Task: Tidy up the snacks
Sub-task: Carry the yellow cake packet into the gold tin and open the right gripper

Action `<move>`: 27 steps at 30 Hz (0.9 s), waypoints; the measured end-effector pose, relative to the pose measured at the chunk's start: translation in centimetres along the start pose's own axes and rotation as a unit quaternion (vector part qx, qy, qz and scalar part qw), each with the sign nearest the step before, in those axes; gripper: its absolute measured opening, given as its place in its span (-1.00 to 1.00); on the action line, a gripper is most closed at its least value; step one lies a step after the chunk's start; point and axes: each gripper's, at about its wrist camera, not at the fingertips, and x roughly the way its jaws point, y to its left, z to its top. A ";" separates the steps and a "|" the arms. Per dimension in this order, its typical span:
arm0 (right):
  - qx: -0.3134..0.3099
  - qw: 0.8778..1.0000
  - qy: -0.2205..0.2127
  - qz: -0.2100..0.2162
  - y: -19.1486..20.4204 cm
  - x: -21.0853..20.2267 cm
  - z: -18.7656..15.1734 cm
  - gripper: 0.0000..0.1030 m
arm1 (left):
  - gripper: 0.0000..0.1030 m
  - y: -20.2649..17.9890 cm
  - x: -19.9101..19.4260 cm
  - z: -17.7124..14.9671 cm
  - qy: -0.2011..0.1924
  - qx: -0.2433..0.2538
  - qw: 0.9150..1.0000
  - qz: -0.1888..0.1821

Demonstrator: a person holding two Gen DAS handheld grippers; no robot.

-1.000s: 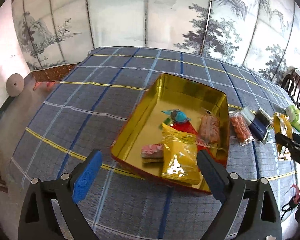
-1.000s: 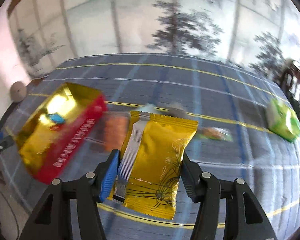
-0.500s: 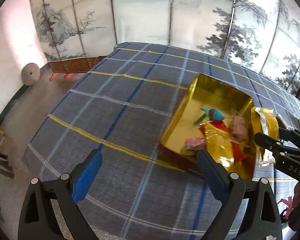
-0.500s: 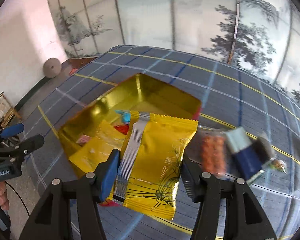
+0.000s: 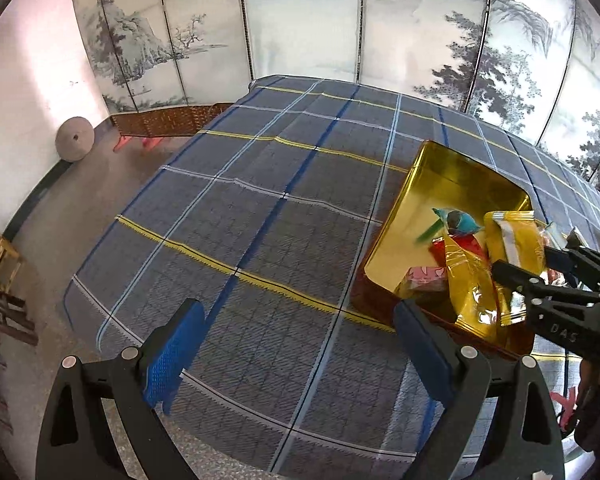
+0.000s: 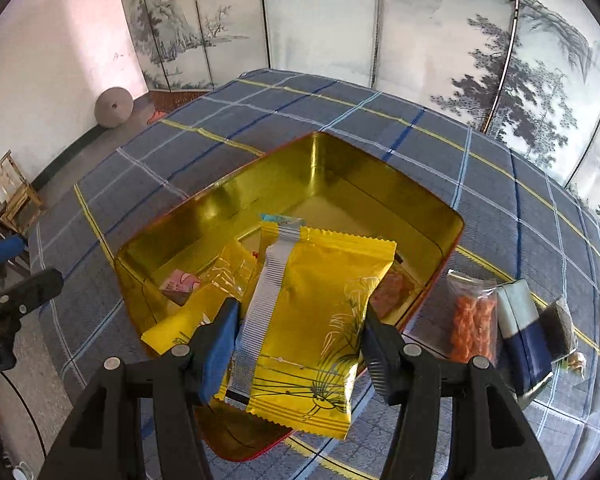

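Left wrist view: the left gripper (image 5: 300, 344) hangs above the plaid tablecloth (image 5: 260, 208) with its blue-padded jaws spread wide and nothing between them. To its right sits the gold tin (image 5: 456, 168), red on the outside, holding a blue-wrapped candy (image 5: 460, 220), a pink packet (image 5: 426, 276) and a yellow pouch (image 5: 470, 288) leaning against the near wall. The right gripper (image 5: 540, 264) reaches in from the right edge, clamped on a yellow snack packet (image 5: 514, 236) that hovers over the tin's right half. A painted folding screen (image 5: 340, 28) stands behind the table, and a round grey stone (image 5: 74, 138) rests on the floor by the wall.

Right wrist view: the right gripper (image 6: 296, 340) grips the yellow snack packet (image 6: 312, 320) by its sides, jaws closed in against it, silver seam strip facing the camera. The packet is held in the air above the near part of the gold tin (image 6: 340, 168). Inside the tin lie the pink packet (image 6: 182, 282) and the yellow pouch (image 6: 204, 304). On the cloth just right of the tin lie a clear bag of orange snacks (image 6: 472, 320), a navy-and-white packet (image 6: 522, 328) touching it, and a dark packet (image 6: 562, 328) beyond. The left gripper's finger (image 6: 28, 288) shows at the left edge.
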 end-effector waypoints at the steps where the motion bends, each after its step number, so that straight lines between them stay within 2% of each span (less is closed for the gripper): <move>1: -0.003 1.000 0.001 -0.002 0.2 0.2 0.0 0.14 | 0.83 0.0 0.0 0.0 0.001 0.001 1.000 0.000; 10: -0.006 1.000 0.006 -0.011 0.2 1.5 0.4 0.13 | 0.83 -0.1 0.0 0.1 0.002 0.002 1.000 -0.002; 27: 0.001 1.000 0.003 0.002 -0.2 1.7 0.2 0.16 | 0.83 -0.8 0.4 -0.1 0.003 0.007 1.000 -0.004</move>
